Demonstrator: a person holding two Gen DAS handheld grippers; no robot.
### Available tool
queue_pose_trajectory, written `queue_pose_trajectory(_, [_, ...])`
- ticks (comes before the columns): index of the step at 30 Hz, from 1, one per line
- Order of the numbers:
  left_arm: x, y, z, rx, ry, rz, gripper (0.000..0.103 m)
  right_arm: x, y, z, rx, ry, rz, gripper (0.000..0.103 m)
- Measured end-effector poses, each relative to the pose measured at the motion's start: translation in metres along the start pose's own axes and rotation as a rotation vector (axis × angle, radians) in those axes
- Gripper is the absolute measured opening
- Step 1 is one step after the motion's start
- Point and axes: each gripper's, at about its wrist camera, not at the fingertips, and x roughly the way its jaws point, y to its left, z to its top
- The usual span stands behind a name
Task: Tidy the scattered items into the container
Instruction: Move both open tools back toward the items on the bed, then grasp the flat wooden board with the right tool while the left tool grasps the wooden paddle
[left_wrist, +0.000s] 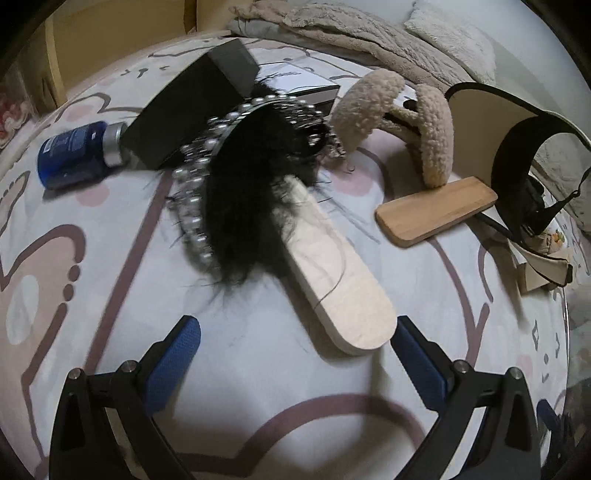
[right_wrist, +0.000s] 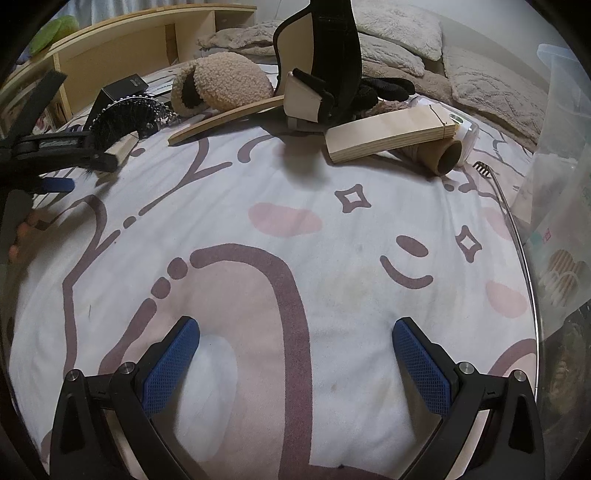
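Note:
A black fluffy slipper with a pearl trim and a pale sole lies on the patterned bedsheet, its heel between my left fingers. My left gripper is open around the heel, not closed on it. It also shows at the left of the right wrist view, beside the slipper. My right gripper is open and empty over bare sheet. A clear plastic container stands at the right edge.
A blue bottle, a black box, a fleecy beige claw clip, a wooden board and a beige-and-black visor lie around. A wooden block, a cardboard tube and a thin metal fork lie near the container.

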Motion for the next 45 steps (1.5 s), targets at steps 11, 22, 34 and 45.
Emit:
queue_pose_trajectory(11, [-0.013, 0.004, -0.019, -0.036, 0.006, -0.029, 0.103, -0.002, 0.001, 0.000, -0.007, -0.007, -0.010, 0.103])
queue_pose_trajectory(22, [0.003, -0.030, -0.011, 0.096, -0.035, -0.037, 0.088, -0.005, -0.021, 0.028, 0.097, -0.032, 0.002, 0.103])
queue_pose_trajectory(34, [-0.005, -0.011, -0.009, 0.076, -0.012, -0.143, 0.042, 0.008, -0.080, 0.109, 0.525, -0.128, 0.041, 0.093])
queue_pose_trajectory(45, [-0.024, -0.024, -0.023, 0.161, 0.035, -0.283, 0.042, 0.053, -0.104, 0.116, 0.801, -0.080, 0.079, 0.069])
